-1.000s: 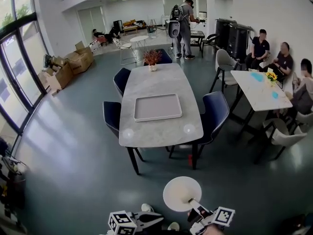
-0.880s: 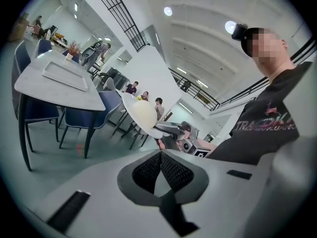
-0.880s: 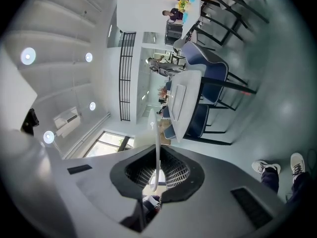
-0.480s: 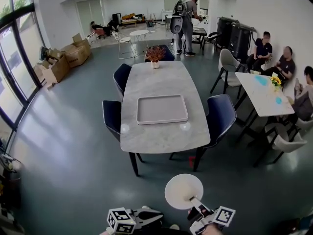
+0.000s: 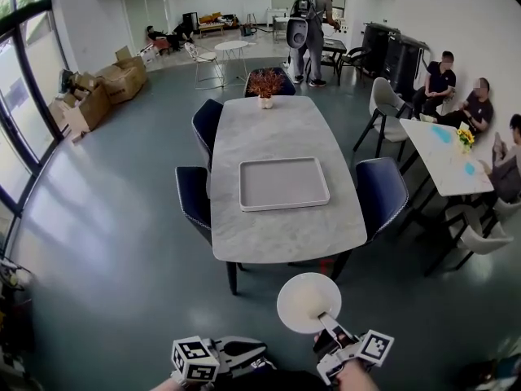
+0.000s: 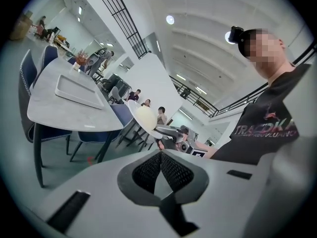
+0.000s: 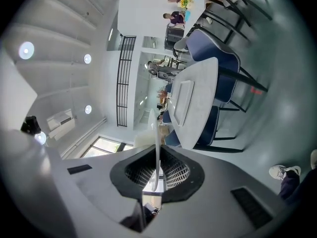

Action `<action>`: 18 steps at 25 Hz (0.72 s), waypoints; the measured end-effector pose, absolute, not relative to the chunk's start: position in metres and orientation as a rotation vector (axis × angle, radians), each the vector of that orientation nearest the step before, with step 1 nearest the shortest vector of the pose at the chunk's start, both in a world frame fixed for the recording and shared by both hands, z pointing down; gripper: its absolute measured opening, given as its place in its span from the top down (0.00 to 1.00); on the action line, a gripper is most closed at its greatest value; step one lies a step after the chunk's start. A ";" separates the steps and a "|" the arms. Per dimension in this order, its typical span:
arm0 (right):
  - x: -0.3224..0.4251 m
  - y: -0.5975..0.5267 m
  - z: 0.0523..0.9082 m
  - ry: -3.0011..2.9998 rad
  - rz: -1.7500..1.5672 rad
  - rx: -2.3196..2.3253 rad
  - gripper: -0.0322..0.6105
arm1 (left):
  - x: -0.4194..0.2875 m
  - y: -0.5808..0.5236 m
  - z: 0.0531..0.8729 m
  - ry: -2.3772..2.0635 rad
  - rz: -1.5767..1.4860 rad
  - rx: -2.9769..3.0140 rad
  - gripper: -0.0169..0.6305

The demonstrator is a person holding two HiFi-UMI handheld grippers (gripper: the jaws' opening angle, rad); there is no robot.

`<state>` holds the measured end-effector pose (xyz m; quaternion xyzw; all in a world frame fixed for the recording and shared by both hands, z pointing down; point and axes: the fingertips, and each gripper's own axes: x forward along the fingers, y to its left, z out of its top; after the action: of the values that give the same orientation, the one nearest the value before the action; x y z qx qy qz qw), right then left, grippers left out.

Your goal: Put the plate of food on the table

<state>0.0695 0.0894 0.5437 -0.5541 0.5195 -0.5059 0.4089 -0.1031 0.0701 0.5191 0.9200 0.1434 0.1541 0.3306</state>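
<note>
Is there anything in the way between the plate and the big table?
Nothing visible does. The plate, held in the right gripper, has only bare floor before the table's near end. The blue chairs stand at the table's sides, and the tray lies in its middle.

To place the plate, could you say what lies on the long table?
A tray in the middle, a flower pot at the far end; the surface under the tray is hidden.

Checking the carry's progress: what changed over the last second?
The person walked toward the table, which now looks nearer in the head view. The right gripper still clamps the plate by its rim; the left gripper stays shut and empty. The tray remains on the table.
</note>
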 end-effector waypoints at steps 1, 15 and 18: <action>0.067 0.081 0.542 1.313 -1.268 -1.391 0.91 | -0.107 0.062 0.520 0.369 0.396 2.403 0.96; 0.054 0.019 0.529 1.337 -1.303 -1.386 0.91 | -0.134 0.010 0.515 0.236 0.317 2.373 0.96; 0.062 0.003 0.534 1.354 -1.316 -1.385 0.91 | -0.133 -0.003 0.515 0.194 0.299 2.377 0.96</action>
<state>0.0618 0.0034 0.5342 -0.5449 0.5324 -0.5177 0.3894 -0.1326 -0.0029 0.5151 0.9223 0.0753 0.1161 0.3609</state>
